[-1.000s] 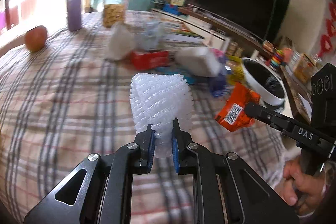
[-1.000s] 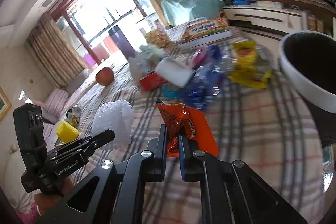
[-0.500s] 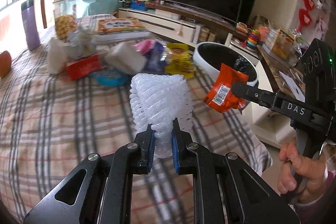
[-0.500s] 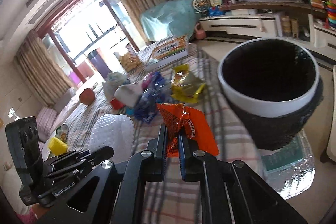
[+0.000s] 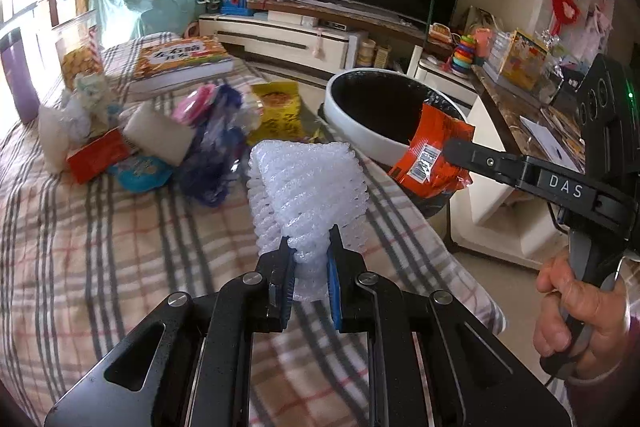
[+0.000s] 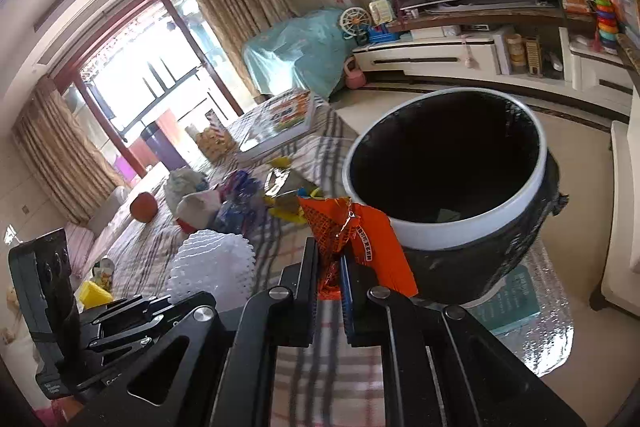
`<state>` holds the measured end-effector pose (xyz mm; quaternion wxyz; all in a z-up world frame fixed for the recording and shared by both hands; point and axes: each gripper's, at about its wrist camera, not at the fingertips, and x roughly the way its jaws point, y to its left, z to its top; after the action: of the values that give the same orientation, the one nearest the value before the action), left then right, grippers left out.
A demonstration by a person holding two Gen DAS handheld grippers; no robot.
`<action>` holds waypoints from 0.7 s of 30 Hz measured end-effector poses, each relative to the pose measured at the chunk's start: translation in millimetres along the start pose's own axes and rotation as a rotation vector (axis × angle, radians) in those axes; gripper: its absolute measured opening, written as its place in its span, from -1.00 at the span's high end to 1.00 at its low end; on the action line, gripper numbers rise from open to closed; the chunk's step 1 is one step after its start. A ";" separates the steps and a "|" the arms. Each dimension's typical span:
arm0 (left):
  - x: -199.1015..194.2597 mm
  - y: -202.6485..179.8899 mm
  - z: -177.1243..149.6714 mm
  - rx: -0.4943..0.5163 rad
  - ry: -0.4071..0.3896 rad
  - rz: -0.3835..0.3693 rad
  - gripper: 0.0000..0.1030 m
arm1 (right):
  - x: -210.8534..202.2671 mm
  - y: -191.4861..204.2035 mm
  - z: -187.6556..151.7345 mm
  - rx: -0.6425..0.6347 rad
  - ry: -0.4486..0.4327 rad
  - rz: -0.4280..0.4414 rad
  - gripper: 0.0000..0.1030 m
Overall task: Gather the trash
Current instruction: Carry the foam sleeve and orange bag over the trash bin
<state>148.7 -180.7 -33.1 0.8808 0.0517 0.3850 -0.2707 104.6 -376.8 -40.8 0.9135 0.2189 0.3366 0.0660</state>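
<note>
now left gripper [image 5: 308, 259] jaws clench foam net [image 5: 306, 187], long axis upright; right gripper [image 6: 330, 263] jaws clench orange wrapper [image 6: 356, 239]

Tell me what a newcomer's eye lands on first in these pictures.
First, the white foam net pinched in the left gripper, held above the plaid tablecloth. Next, the orange wrapper clamped in the right gripper, close to the white rim of the black-lined bin beside the table. Behind them, a heap of mixed wrappers lies on the cloth.
</note>
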 end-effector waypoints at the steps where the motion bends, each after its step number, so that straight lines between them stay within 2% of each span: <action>1: 2.0 -2.5 2.7 0.005 0.000 -0.001 0.76 | -1.2 -3.0 1.2 0.002 -0.003 -0.005 0.82; 21: 50.2 -59.4 60.4 0.098 0.019 -0.002 0.76 | -7.9 -57.4 44.4 0.026 -0.034 -0.063 0.82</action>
<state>185.2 -271.1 -19.4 0.8732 0.0969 0.3797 -0.2898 125.7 -446.1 -31.6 0.9178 0.2212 0.3285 0.0290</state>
